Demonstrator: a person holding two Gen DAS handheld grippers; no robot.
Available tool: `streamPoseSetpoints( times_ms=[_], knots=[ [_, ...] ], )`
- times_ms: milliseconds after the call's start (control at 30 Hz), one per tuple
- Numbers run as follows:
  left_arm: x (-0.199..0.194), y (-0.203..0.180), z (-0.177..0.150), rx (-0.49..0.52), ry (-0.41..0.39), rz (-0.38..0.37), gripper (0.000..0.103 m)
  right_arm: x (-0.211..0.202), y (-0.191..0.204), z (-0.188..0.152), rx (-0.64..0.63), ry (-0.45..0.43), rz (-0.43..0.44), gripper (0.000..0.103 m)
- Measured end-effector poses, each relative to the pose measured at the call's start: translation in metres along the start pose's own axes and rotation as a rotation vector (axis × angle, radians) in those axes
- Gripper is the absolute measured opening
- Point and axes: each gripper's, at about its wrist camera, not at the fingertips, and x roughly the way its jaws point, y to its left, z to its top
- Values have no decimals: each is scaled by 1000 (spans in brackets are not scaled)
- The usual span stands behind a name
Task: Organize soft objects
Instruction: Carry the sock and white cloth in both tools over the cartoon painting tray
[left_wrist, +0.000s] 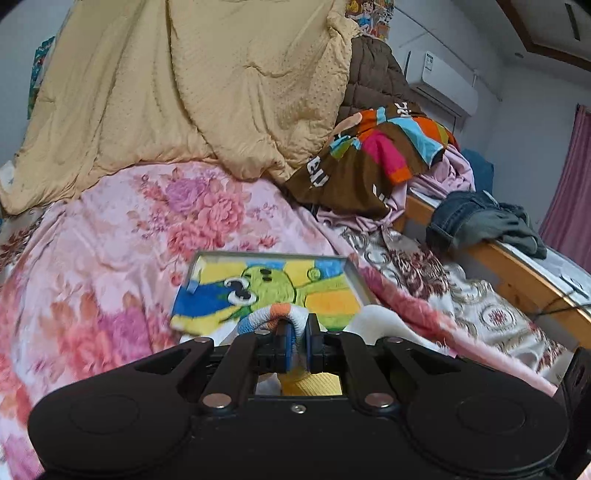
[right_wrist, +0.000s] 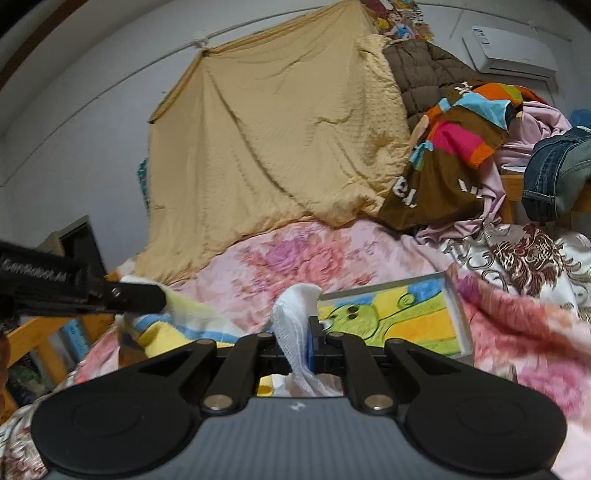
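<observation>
My left gripper (left_wrist: 298, 328) is shut on the rolled edge of a soft cloth (left_wrist: 275, 314) banded white, orange and blue; a yellow part of it hangs under the jaws. My right gripper (right_wrist: 303, 332) is shut on a bunched white waffle-textured cloth (right_wrist: 295, 306). In the right wrist view the left gripper (right_wrist: 159, 295) comes in from the left, and a pale yellow, blue-striped towel (right_wrist: 173, 325) sags between the two grippers. Just beyond both lies a shallow grey-rimmed box (left_wrist: 356, 273) with a green cartoon creature (left_wrist: 273, 284) on its face, resting on the pink floral bedspread (left_wrist: 122, 236).
A tan quilt (left_wrist: 192, 85) hangs behind the bed. To the right are piled a brown padded jacket (left_wrist: 373, 74), a brown garment with bright stripes (left_wrist: 384, 147) and lilac cloth (left_wrist: 447, 173). Jeans (left_wrist: 469, 218) lie over the wooden bed rail (left_wrist: 517, 269). An air conditioner (left_wrist: 443, 81) is on the wall.
</observation>
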Motion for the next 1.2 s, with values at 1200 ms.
streamPoseSetpoints(
  times_ms=[1200],
  knots=[
    [266,11,-21,-110,108,-37,7,153,-144,-16,461,199,-126,15]
  ],
)
